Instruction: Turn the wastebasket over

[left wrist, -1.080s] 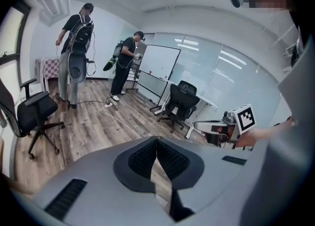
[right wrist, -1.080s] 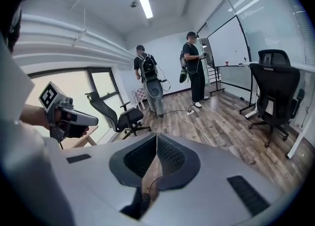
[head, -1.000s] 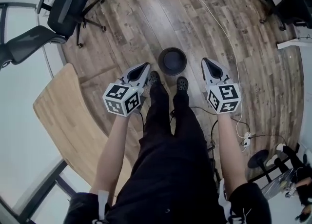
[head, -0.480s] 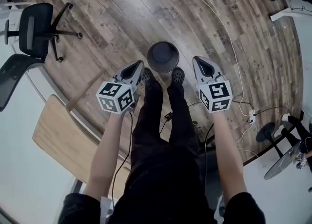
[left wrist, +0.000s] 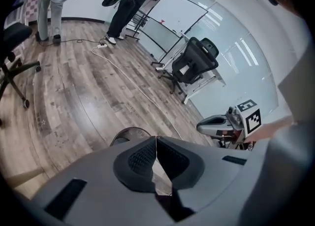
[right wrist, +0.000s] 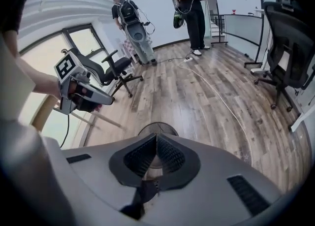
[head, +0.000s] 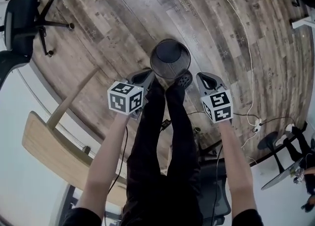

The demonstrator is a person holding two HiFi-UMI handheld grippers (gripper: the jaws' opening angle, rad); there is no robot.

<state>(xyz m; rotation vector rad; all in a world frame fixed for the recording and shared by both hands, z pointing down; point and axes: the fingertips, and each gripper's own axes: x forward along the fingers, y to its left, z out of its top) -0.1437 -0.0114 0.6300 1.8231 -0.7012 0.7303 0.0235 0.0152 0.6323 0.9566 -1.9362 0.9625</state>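
A dark mesh wastebasket (head: 170,58) stands upright on the wooden floor, mouth up, just ahead of the person's shoes. My left gripper (head: 146,75) hangs shut beside its left rim, and my right gripper (head: 201,77) hangs shut off its right side. Both point steeply down and hold nothing. In the left gripper view the basket's rim (left wrist: 129,134) peeks out just beyond my closed jaws (left wrist: 156,139). The right gripper view shows the rim (right wrist: 157,129) right past the closed fingertips (right wrist: 156,136). I cannot tell whether either gripper touches the basket.
A black office chair (head: 22,18) stands at the far left, a wooden table (head: 51,146) at the near left. A white cable (head: 244,38) runs across the floor to a power strip (head: 256,127). Another chair (right wrist: 289,48) and two people (right wrist: 189,8) are farther off.
Both grippers have dropped towards the floor and now flank the wastebasket. The basket looks larger and closer as the head came down. The jaws stayed shut.
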